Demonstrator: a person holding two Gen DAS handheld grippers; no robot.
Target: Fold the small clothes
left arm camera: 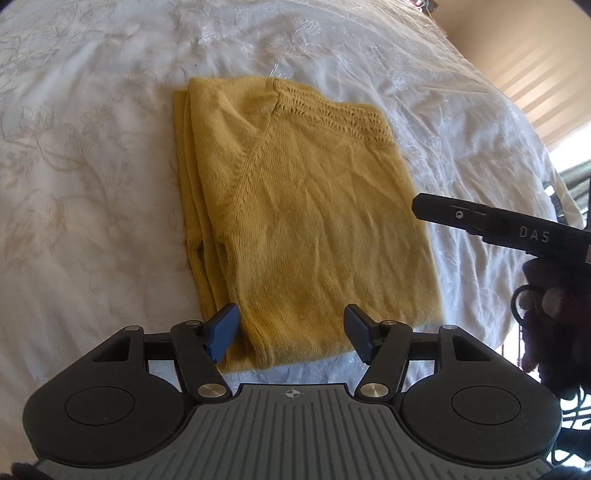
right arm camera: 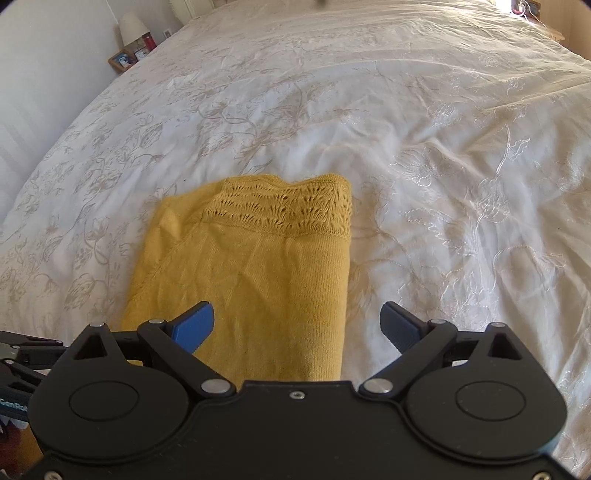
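Yellow sweater (left arm camera: 306, 221) lies folded; our left gripper (left arm camera: 291, 334) and right gripper (right arm camera: 297, 325) are open, empty. We should pinch its near edge evenly.

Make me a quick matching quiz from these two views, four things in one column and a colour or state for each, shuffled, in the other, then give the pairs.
Column one:
1. sweater
2. bedspread
3. left gripper
4. lamp

Column two:
A. white with an embroidered floral pattern
B. beside the bed, on a nightstand
C. mustard yellow, folded flat
D. open, nothing between its pads

Pairs: 1-C, 2-A, 3-D, 4-B
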